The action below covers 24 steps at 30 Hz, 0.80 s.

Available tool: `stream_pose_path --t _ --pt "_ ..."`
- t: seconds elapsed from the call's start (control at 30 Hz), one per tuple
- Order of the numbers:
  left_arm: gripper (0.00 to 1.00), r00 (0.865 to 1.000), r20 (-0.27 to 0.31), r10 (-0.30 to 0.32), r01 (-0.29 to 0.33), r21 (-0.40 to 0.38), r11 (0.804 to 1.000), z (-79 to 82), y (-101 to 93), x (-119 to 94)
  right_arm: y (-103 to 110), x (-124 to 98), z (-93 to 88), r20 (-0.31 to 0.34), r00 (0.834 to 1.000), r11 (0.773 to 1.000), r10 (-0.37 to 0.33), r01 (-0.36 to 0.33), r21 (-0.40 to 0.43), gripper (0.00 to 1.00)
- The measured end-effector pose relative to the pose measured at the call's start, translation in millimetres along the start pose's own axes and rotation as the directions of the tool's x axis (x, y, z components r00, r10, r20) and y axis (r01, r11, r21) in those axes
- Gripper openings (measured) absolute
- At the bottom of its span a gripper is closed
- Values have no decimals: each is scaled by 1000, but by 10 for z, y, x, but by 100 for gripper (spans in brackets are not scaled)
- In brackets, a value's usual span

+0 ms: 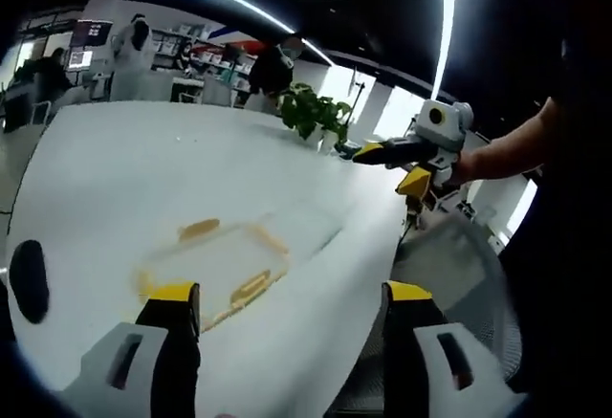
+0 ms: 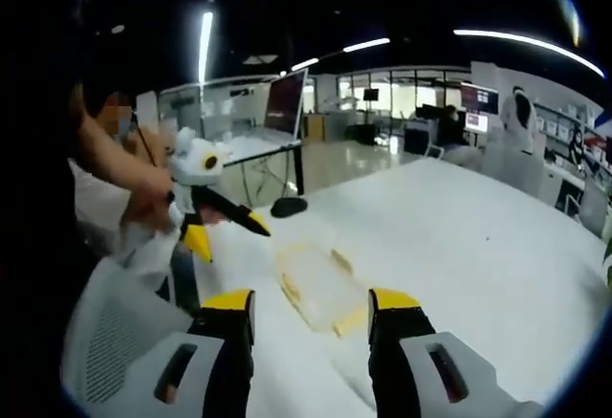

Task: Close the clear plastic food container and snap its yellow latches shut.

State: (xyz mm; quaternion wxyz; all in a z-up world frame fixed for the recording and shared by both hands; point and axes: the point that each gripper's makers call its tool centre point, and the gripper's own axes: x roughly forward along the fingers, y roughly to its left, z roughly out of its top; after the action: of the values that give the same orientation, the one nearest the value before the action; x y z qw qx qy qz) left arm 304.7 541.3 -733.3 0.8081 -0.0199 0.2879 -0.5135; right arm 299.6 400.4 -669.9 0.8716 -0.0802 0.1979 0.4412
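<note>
The clear plastic container (image 1: 225, 260) lies flat on the white table (image 1: 143, 169), with yellow latches sticking out along its sides. Blur hides whether the lid is pressed down or any latch is snapped. My left gripper (image 1: 291, 294) hovers open just short of it, jaws wide apart and holding nothing. In the right gripper view the container (image 2: 320, 279) sits just beyond my right gripper (image 2: 311, 305), which is open and empty too. Each gripper shows in the other's view: the right gripper (image 1: 392, 167) is held by a hand over the table edge, and the left gripper (image 2: 228, 234) is also off the container.
A dark oval object (image 1: 29, 279) rests on the table near the left gripper. A potted plant (image 1: 311, 112) stands at the far edge. A mesh chair (image 1: 459, 255) sits beside the table edge. Behind are a monitor (image 2: 287, 102), desks and people.
</note>
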Motion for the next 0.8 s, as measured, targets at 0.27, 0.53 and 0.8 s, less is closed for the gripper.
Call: stream_pose_path --t 0.27,0.53,0.8 --pt "84 991 -133 -13 40 203 978 -26 130 15 -40 113 -27 -20 1000 1000 20 -20 -4 47" --pt "83 979 -204 1 56 276 959 -134 341 -27 -74 257 -76 -44 999 999 31 -33 -34 47" --pt "82 967 -254 14 75 336 939 -179 535 -43 -108 413 -183 -92 993 995 69 -75 -60 48"
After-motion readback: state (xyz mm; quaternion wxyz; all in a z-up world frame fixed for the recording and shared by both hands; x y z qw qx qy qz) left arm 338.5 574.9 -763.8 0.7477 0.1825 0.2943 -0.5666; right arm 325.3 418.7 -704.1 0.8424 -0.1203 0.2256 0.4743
